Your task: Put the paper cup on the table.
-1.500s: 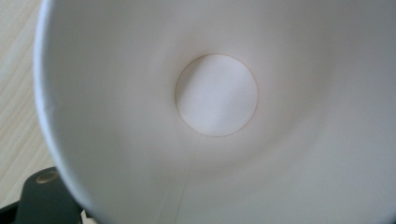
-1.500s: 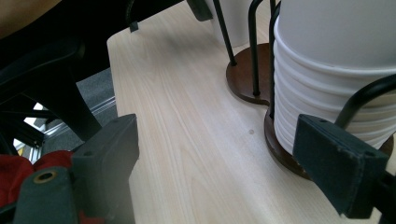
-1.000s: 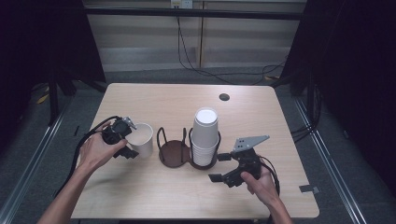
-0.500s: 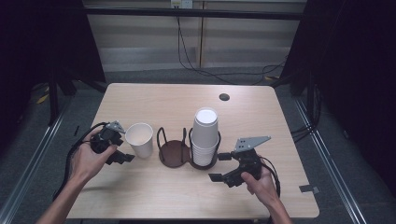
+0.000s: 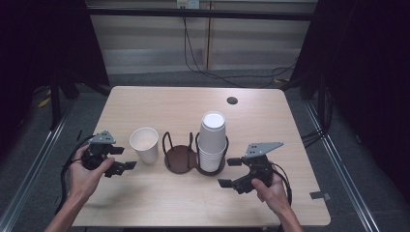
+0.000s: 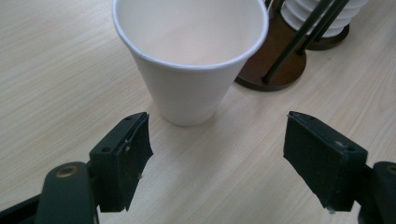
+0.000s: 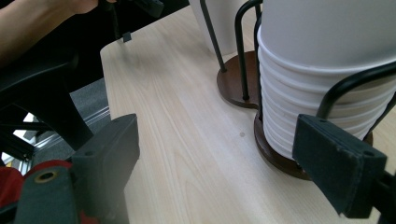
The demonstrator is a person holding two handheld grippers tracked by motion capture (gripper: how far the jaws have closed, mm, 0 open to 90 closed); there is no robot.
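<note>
The left tool (image 5: pixel 122 158) has drawn back from the cup (image 5: pixel 144 143).

left claw (image 5: pixel 123 158): jaws apart, empty, just narrowing | right claw (image 5: pixel 229 172): jaws apart, empty

My high view looks forward and down over the whole tabletop (image 5: pixel 193 198). My left gripper view sits low, facing the single cup (image 6: pixel 191 56) just ahead of its jaws. My right gripper view faces the cup stack (image 7: pixel 322 93) beyond its jaws. Both share the brown holder (image 6: pixel 275 60).
</note>
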